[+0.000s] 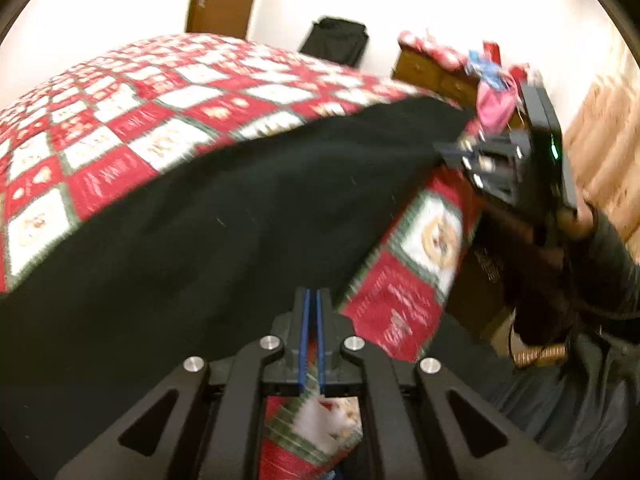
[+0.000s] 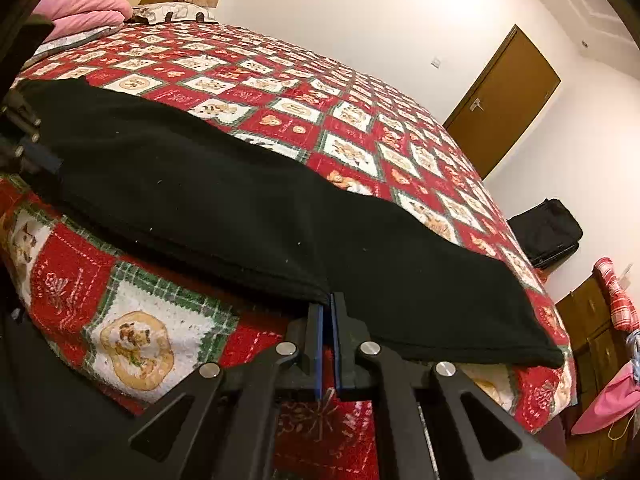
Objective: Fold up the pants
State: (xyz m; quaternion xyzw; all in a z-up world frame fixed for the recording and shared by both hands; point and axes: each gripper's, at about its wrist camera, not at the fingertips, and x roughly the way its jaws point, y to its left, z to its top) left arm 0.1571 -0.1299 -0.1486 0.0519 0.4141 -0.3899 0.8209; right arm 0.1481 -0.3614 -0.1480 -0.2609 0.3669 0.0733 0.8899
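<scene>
Black pants (image 1: 224,208) lie stretched along the near edge of a bed with a red, white and green quilt (image 1: 132,120). My left gripper (image 1: 313,294) is shut on the pants' near edge. My right gripper (image 2: 329,300) is shut on the hem of the pants (image 2: 240,208) at the bed's edge. In the left wrist view the right gripper (image 1: 452,152) shows at the far right, clamped on the other end of the cloth. In the right wrist view the left gripper (image 2: 50,162) shows at the far left on the cloth.
The quilt (image 2: 360,120) hangs over the bed's side. A brown door (image 2: 504,100) and a black bag (image 2: 546,232) stand against the wall. Wooden drawers (image 2: 592,332) with pink and red cloth sit at right. Pink pillows (image 2: 80,10) lie at the bed's head.
</scene>
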